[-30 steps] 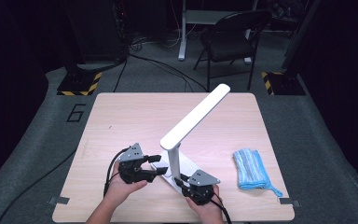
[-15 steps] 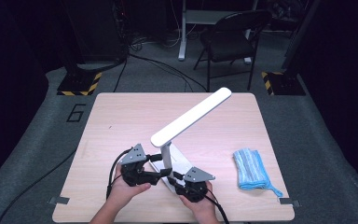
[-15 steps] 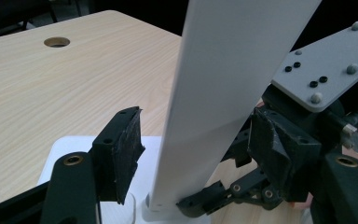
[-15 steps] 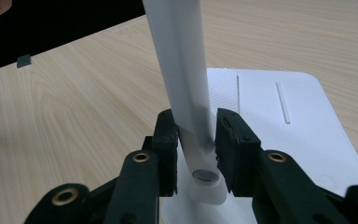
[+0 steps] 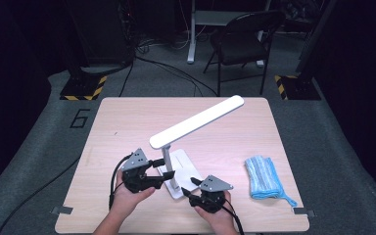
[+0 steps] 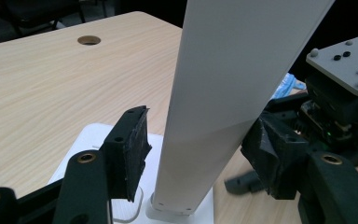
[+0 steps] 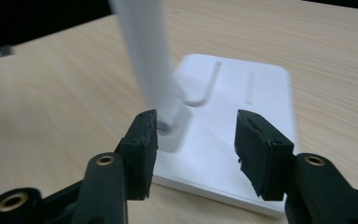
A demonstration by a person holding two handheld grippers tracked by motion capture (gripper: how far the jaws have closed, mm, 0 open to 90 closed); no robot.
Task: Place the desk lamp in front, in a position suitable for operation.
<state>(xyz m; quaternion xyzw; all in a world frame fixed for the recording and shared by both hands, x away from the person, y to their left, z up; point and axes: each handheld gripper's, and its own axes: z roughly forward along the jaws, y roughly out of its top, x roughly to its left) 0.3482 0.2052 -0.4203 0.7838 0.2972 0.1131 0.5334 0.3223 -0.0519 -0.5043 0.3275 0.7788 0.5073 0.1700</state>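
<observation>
A white desk lamp stands near the table's front, its long head slanting up to the right over a flat white base. My left gripper reaches in from the left and straddles the upright arm. Its jaws have just been closing; a gap remains beside the left pad, so it is open. My right gripper sits at the base's front corner. Its jaws have just been opening and stand apart over the base's near edge, gripping nothing. The lamp arm rises just past its left pad.
A folded blue cloth lies on the table to the right of the lamp. A round cable hole is cut in the tabletop. A dark chair and yellow-striped stand feet are on the floor beyond the table.
The right gripper's jaws have opened and let go of the lamp base. The lamp head's lower end has shifted a little left. Both hands stayed about where they were.
</observation>
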